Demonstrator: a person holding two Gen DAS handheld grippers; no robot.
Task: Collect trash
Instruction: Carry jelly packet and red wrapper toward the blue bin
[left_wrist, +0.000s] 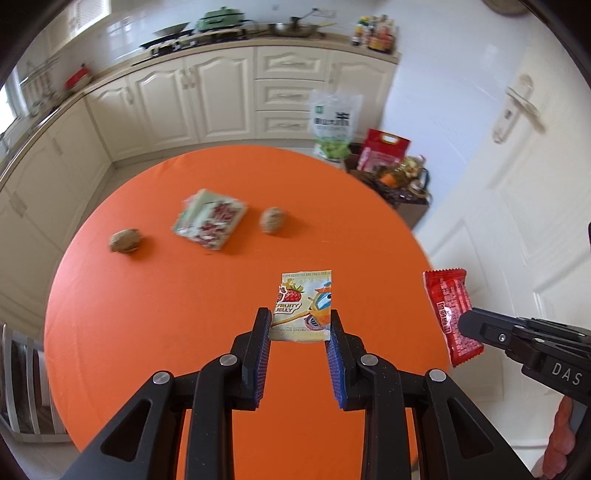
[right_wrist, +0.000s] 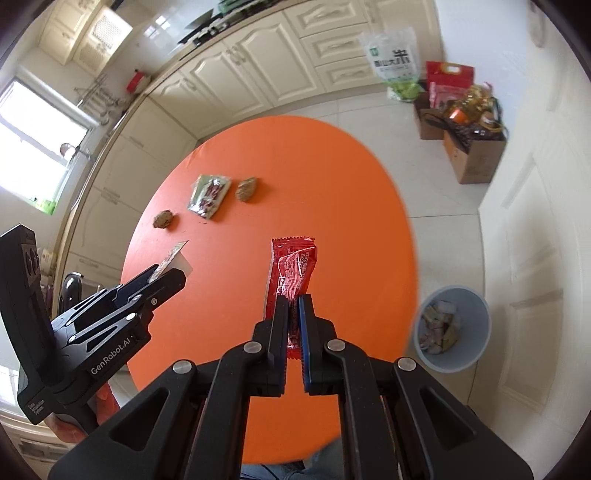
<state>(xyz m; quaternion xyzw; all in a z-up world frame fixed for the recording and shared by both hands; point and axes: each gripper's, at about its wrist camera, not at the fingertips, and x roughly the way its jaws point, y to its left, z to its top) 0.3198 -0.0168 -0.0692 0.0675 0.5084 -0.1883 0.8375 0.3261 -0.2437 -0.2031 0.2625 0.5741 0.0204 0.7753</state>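
Holding 2 wrappers (right_wrist: 293, 275) (left_wrist: 304, 306) | 2 walnuts (left_wrist: 125, 241) (left_wrist: 272, 220), perhaps | 1 bin (right_wrist: 452, 328)

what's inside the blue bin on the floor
The bin holds a heap of crumpled wrappers and scraps, mostly pale. Only the top layer shows; anything beneath it is covered.

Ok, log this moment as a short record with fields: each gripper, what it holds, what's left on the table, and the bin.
left gripper: shut on the fruit jelly packet, held up off the table
right gripper: shut on the red wrapper, also lifted
orange table: still carries a green-and-red packet and two brown walnut-like lumps
blue bin: on the floor to the right of the table, already holding wrappers
status: two pieces in hand, neither dropped in the bin yet
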